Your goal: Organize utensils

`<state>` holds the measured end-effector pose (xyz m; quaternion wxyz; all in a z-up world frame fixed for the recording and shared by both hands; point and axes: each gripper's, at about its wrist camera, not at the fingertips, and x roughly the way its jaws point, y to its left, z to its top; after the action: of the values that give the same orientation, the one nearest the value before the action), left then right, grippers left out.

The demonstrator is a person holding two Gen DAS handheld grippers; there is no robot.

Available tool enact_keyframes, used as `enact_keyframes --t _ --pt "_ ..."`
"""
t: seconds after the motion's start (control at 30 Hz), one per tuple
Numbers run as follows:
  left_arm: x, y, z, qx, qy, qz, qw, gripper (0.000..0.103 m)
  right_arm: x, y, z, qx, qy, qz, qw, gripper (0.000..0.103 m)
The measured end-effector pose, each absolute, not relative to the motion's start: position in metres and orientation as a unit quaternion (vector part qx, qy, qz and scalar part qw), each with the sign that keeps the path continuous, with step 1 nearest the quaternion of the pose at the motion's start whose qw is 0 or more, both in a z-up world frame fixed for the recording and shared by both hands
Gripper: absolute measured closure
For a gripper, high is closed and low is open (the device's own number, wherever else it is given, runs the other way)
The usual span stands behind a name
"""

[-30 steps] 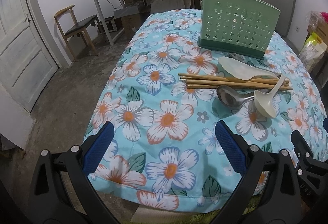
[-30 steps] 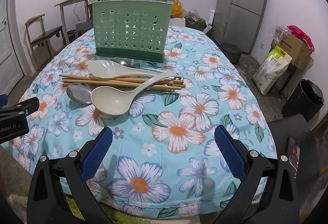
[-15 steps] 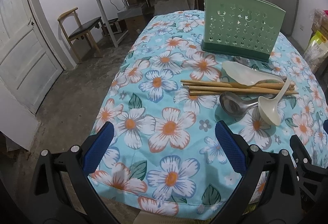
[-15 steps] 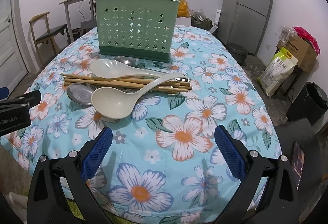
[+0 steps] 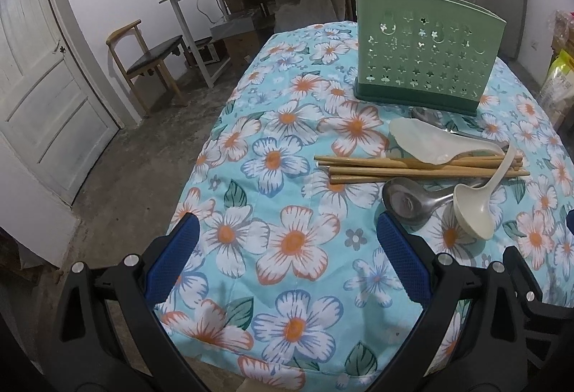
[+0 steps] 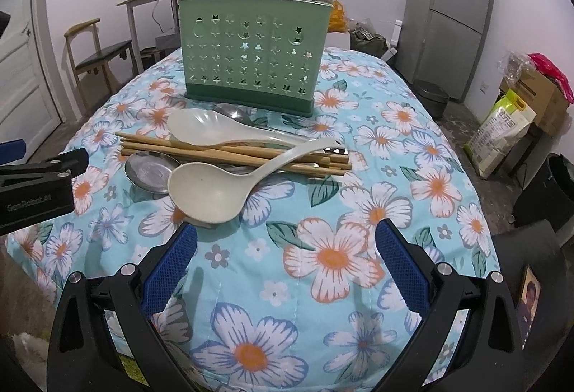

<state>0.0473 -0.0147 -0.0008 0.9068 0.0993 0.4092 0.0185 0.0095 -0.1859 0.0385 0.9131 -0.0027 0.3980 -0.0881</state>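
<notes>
A worktop (image 6: 412,155) covered in a turquoise cloth printed with white and orange flowers carried the utensils. The landmark was the pale green plastic utensil holder (image 6: 253,54) with star and moon cut-outs on a darker green base, which stood upright toward the far side of the worktop.

Just in front of the holder's base lay a small steel spoon (image 6: 233,112), mostly hidden. In front of that lay a translucent white plastic rice paddle (image 6: 201,128), its handle running off to the right. A bundle of bamboo chopsticks (image 6: 229,155) lay across, parallel to the holder's front face, with the paddle resting partly over them. Nearer than the chopsticks sat a shiny steel ladle (image 6: 150,171), its bowl at the left end of the pile. A cream plastic soup ladle (image 6: 208,192) lay nearest of all, its bowl touching the steel ladle and its handle slanting up over the chopsticks.

The left tongs (image 5: 287,270), with blue padded fingers, stood wide apart and held nothing, hovering over bare cloth well in front and left of the holder. The right tongs (image 6: 285,266) were likewise spread apart and empty, in front of the holder, with the left finger (image 6: 168,270) just short of the cream ladle's bowl.
</notes>
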Motion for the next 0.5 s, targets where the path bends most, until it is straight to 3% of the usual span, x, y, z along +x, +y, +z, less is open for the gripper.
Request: enact_keyframes --t 0.5 --pt "0.064 0.005 -0.003 0.061 0.399 -0.035 0.914 0.007 0.006 -0.176 0.041 -0.027 0.401 -0.057 0.914 0.006"
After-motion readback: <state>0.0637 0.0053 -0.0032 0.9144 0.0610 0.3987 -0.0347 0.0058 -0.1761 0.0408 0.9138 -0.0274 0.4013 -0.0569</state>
